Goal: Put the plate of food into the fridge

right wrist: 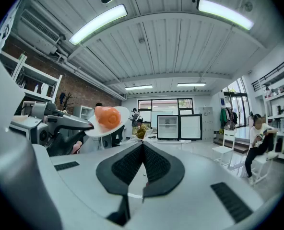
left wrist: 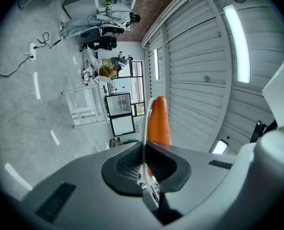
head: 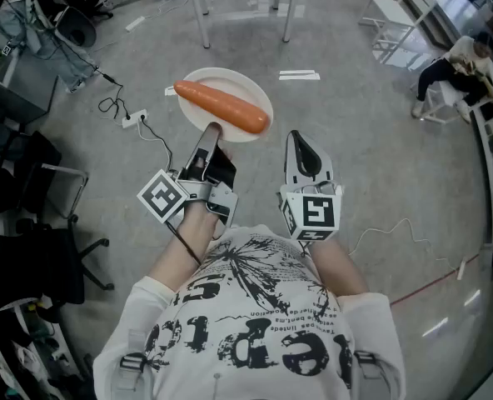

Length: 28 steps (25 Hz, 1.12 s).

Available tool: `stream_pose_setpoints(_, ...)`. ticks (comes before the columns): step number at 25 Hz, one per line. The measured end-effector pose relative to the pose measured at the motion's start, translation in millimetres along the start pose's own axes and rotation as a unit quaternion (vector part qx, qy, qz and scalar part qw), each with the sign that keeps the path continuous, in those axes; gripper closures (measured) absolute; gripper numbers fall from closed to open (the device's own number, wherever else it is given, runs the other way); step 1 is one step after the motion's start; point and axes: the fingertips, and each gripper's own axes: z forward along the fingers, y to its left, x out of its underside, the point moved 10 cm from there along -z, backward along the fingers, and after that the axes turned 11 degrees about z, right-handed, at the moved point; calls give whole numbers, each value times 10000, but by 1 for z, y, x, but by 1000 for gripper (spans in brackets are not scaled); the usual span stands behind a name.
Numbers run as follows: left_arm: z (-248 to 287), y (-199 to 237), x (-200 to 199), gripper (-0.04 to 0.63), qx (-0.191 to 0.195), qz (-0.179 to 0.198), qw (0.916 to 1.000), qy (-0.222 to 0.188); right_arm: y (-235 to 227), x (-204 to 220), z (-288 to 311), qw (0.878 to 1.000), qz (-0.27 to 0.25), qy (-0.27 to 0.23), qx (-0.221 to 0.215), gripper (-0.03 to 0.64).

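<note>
The person's left forearm reaches forward from the printed white T-shirt (head: 246, 323), and the left gripper (head: 211, 132) is rolled onto its side, so its own view shows the floor on the left and the ceiling on the right. Its jaws are pinched on the near rim of the white plate (head: 251, 86). In the left gripper view the plate's thin edge (left wrist: 143, 143) runs straight between the dark pads, and the carrot (left wrist: 159, 121) rises just beyond them. The right gripper (head: 294, 137) is held roughly level beside the left one, pointing the same way. Its jaws are pressed together with nothing between them, and it stays clear of the plate. The plate juts out ahead of the left gripper in mid-air over the floor. The long orange carrot (head: 221, 105) lies diagonally across it, one end near the pinched rim. From the right gripper's view the plate (right wrist: 118, 121) and carrot (right wrist: 107, 116) show off to the left at about the gripper's height, with the left gripper (right wrist: 51, 124) behind them. Below is a pale grey concrete floor (head: 355, 132) with a power strip (head: 134, 118) and its cable to the left, the legs of a white table (head: 238, 7) ahead and a dark office chair (head: 30, 223) at the left edge. A person (head: 450, 69) sits at the right. The room is an open hall with ceiling strip lights (right wrist: 98, 24), a brick wall on one side and glass-fronted cabinets (right wrist: 178, 126) far ahead.
</note>
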Motion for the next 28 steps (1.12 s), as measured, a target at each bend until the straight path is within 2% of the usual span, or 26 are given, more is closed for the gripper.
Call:
stream_pose_setpoints(9, 0, 0, -3, 574, 20, -37, 10000, -22, 1, -2, 4, 10000, -25, -4, -37, 617)
stream_pose_setpoints(16, -24, 17, -63, 574, 114, -165, 9998, -89, 64, -3, 31, 9998, 14, -167, -115, 617)
stream_pose_setpoints(22, -28, 24, -77, 574, 115, -47, 9999, -14, 76, 1, 37, 9999, -23, -152, -31, 617)
stream_pose_setpoints(28, -26, 41, -81, 574, 73, -203, 9996, 178, 84, 12, 48, 9999, -109, -24, 37, 617)
